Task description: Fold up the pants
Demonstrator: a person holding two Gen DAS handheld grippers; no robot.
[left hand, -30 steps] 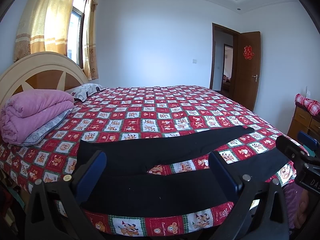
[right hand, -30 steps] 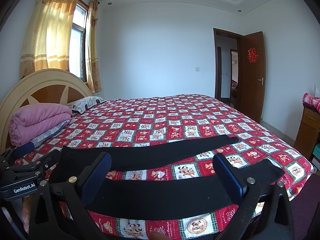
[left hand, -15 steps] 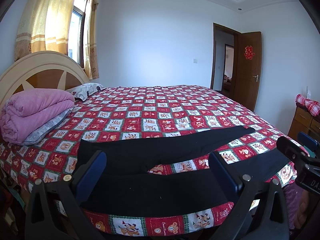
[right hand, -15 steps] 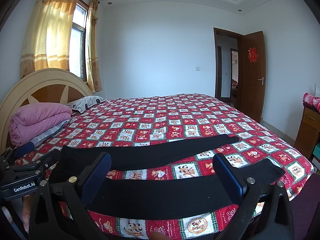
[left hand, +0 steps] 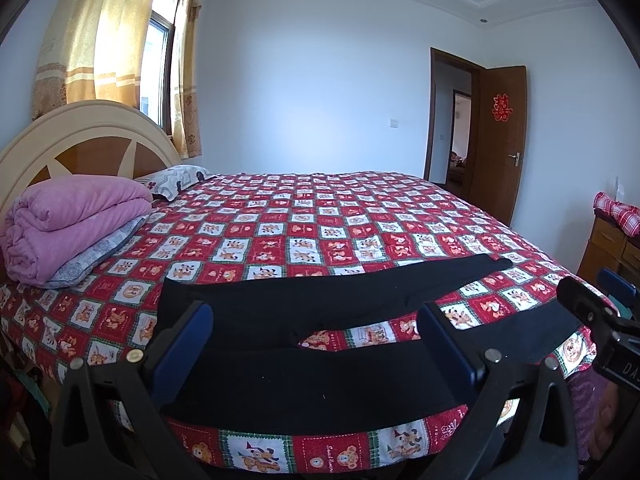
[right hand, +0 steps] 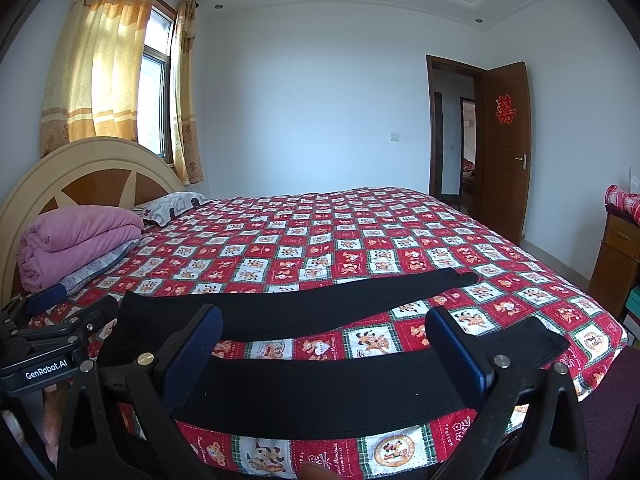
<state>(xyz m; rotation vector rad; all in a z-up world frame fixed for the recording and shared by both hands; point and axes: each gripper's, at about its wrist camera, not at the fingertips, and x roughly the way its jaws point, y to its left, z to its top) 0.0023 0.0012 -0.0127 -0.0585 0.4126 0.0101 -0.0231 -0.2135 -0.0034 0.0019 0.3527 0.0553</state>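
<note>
Black fabric pants [left hand: 304, 364] spread flat on red-and-white checked cartoon-print bedspread [left hand: 320, 220], unfolded.

Waist toward wooden headboard [left hand: 80, 140], legs splayed apart toward bed foot; near leg along front bed edge, far leg [right hand: 320, 304] angled away, strip of bedspread between. Left tongs [left hand: 316, 344] wide open, blue-padded fingers [left hand: 184, 344] hovering over near leg, gripping nothing. Right tongs [right hand: 324, 344] likewise wide open and empty above near leg. Folded pink quilt [left hand: 72, 224] on grey pillow by headboard, well apart from pants. Brown door [right hand: 506, 152] ajar at far right.
</note>
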